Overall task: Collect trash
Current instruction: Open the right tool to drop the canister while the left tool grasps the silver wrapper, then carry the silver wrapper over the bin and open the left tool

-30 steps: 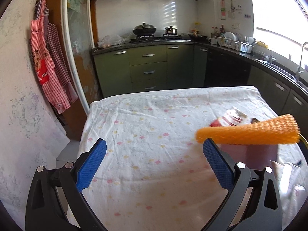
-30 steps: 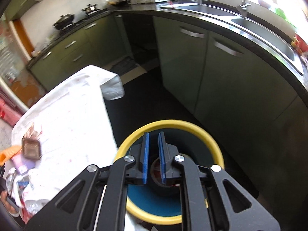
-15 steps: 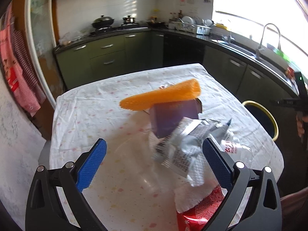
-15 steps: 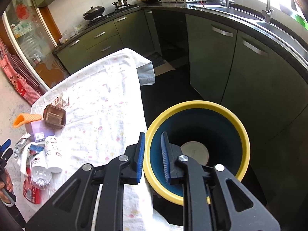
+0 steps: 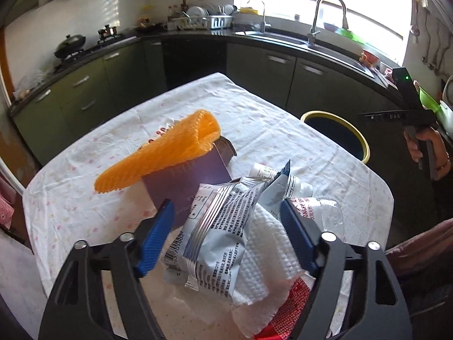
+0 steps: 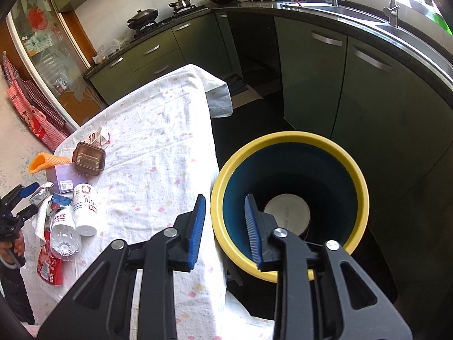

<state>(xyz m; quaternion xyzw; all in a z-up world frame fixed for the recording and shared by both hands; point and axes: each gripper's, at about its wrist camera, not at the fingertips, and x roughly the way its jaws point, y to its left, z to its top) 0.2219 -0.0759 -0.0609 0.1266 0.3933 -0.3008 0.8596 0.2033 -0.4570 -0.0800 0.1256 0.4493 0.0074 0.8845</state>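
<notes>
left gripper point(image 5: 226, 235) sits open around the silver snack wrapper point(image 5: 220, 221), which looks light, crinkly and slippery, so pinch mid-body; right gripper point(image 6: 225, 223) hangs open, empty

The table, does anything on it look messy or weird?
Yes. Trash sits heaped at one end of the table: an orange foam net propped on a purple box, a torn silver wrapper over a crumpled paper towel, and plastic bottles tipped on their sides.

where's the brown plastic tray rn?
In the right wrist view, the brown plastic tray sits on the table's far left part, overlapping the purple box, beside the orange foam net. The left view mostly hides it behind that box.
</notes>
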